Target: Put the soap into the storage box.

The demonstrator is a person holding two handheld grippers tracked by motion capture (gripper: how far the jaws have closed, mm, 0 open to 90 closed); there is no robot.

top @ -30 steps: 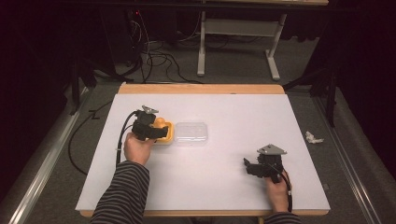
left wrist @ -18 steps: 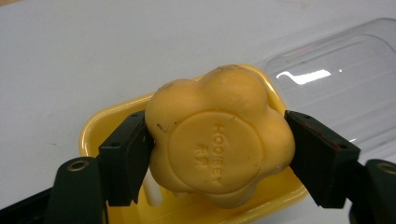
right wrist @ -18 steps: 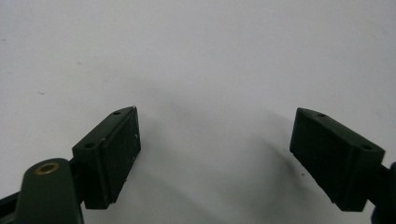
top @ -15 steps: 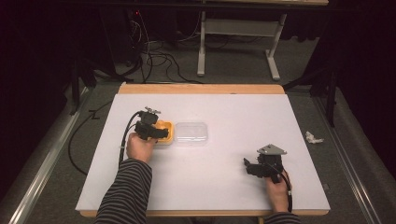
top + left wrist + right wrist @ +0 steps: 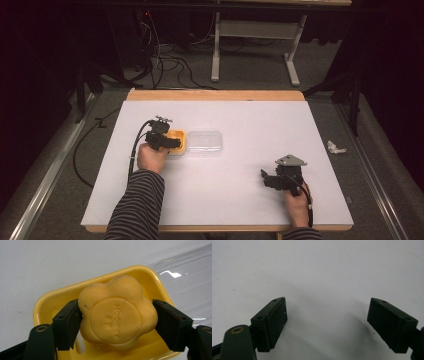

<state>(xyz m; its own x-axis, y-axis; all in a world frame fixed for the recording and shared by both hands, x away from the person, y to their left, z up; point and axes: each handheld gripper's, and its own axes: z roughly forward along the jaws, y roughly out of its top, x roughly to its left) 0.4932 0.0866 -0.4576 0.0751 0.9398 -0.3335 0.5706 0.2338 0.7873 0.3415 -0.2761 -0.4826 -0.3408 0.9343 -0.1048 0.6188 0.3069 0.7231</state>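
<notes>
From the high view we see the white table (image 5: 235, 200) with broad bare surface toward its far edge, along its right side and across the middle near the person's edge. The left gripper (image 5: 172, 143) sits left of centre over a yellow dish (image 5: 178, 135), and a clear lid (image 5: 204, 143) lies just beside that dish on its right. The right gripper (image 5: 266, 178) rests near the front right corner, well apart from both, with open table all round it (a scrap of white paper (image 5: 336, 147) lies on the floor past the right edge).

In the left gripper view we look down on a flower-shaped yellow soap (image 5: 117, 316) above the yellow dish (image 5: 50, 305). The left gripper (image 5: 117, 326) has its jaws pressed against the soap's two sides, gripping it. The clear lid (image 5: 185, 277) touches or nearly touches the dish's upper right corner; we cannot tell which.

In the right gripper view we find the right gripper (image 5: 327, 325) with its jaws spread wide over bare white table (image 5: 319, 267), nothing between them.
</notes>
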